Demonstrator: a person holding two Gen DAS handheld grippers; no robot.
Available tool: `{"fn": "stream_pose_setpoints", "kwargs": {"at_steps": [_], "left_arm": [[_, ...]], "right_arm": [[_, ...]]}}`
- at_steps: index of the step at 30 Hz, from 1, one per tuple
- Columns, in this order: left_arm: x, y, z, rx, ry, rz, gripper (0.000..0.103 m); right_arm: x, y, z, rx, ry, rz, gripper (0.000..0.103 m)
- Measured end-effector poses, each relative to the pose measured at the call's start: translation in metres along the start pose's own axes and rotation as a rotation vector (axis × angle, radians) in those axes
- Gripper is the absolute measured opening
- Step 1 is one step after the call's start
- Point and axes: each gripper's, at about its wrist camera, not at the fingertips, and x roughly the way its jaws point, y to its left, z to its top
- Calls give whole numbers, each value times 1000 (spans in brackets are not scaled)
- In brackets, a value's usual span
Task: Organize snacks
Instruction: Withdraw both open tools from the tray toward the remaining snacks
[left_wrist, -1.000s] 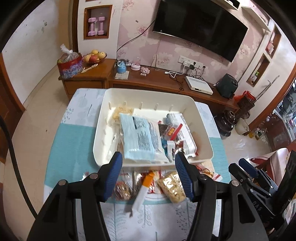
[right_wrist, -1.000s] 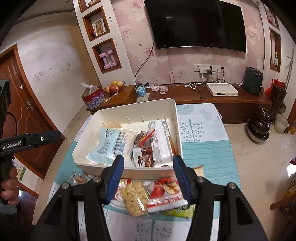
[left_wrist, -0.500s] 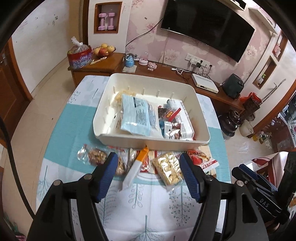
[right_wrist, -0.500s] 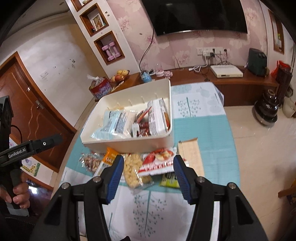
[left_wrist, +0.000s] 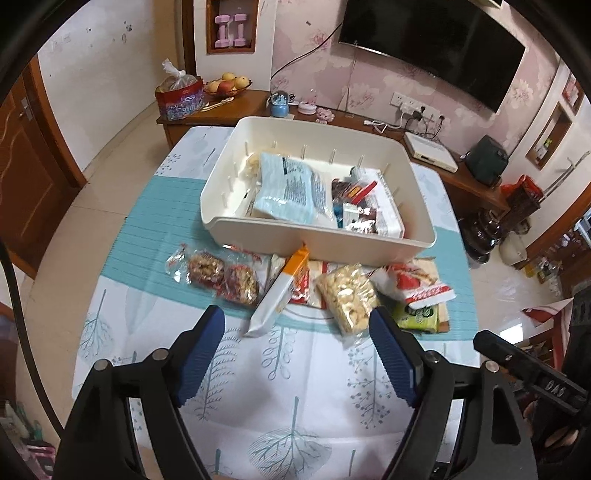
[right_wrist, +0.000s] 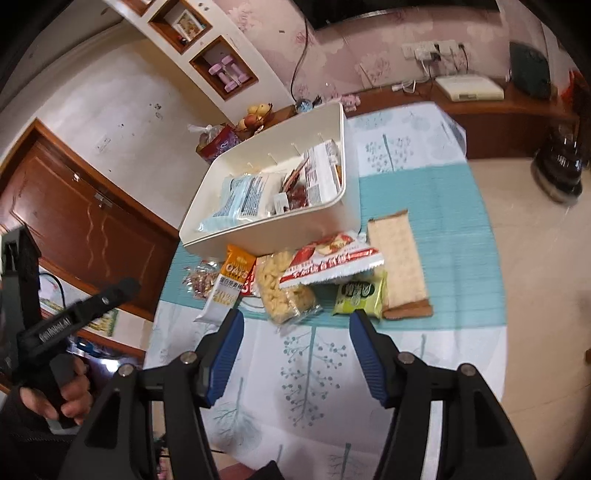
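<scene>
Left claw (left_wrist: 297, 332) hangs empty, jaws just widening, snack packets (left_wrist: 347, 297) on the table (left_wrist: 295, 387) just beyond its tips, bin (left_wrist: 317, 245) behind them. Right claw (right_wrist: 295, 332) gapes empty too, near the packets.

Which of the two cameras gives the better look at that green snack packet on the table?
The right wrist view: the green packet lies nearly whole below the red-and-white bag. In the left wrist view the green packet is only a strip beside the claw's finger.
</scene>
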Motion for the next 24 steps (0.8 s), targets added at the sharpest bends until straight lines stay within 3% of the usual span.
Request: {"fn": "stream_pose_setpoints", "kwargs": {"at_steps": [10, 24], "left_arm": [[22, -8, -3, 117, 64, 69, 79], [92, -10, 25, 210, 242, 3, 80]], "right_arm": [[16, -15, 1, 131, 56, 45, 60], [47, -27, 17, 307, 62, -9, 60]]}}
